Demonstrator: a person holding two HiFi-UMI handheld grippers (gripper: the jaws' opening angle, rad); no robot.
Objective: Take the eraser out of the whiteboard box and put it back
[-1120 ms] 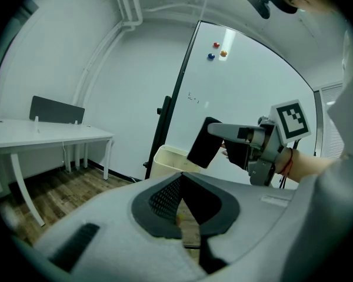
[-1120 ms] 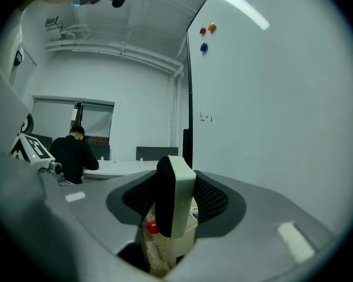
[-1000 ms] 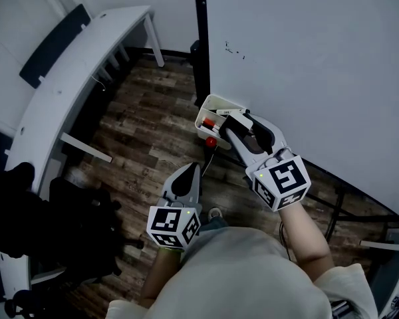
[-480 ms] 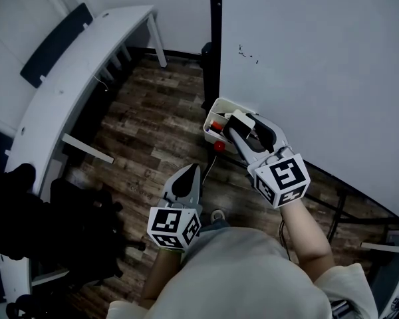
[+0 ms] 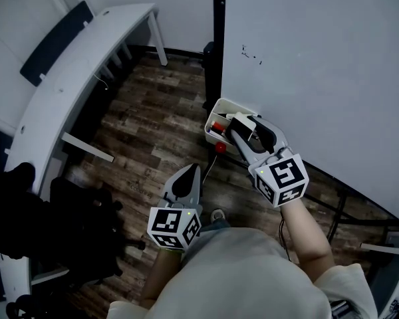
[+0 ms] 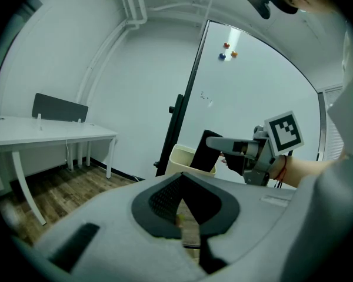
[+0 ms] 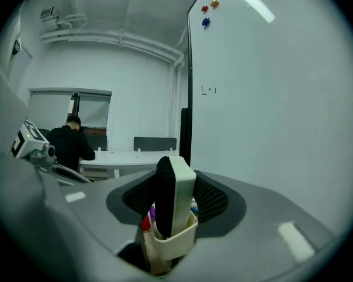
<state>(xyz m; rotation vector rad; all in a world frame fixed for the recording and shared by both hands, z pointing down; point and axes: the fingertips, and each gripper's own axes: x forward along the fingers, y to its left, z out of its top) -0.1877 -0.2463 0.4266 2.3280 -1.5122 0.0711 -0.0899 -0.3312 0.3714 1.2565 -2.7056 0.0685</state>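
Note:
A cream whiteboard box point(image 5: 215, 106) hangs at the lower left corner of the whiteboard point(image 5: 319, 65). The eraser point(image 5: 240, 117), white with a black felt face, stands upright with its lower end inside the box point(image 7: 177, 244). My right gripper point(image 5: 243, 125) is shut on the eraser point(image 7: 175, 195), one jaw on each broad side. A red item point(image 5: 216, 125) and other coloured markers lie in the box beside it. My left gripper point(image 5: 191, 169) hangs lower and to the left over the floor, shut and holding nothing. From the left gripper view the eraser point(image 6: 207, 153) tilts over the box point(image 6: 181, 157).
A long white desk point(image 5: 73, 65) runs along the left wall, with a black chair point(image 5: 73, 231) at its near end. The whiteboard's black post point(image 5: 217, 45) stands just behind the box. A red round piece point(image 5: 219, 147) shows under the box. A person point(image 7: 70, 143) sits far off.
My right gripper has sunk a little with the eraser, bringing its lower end down into the box. The left gripper has stayed where it was.

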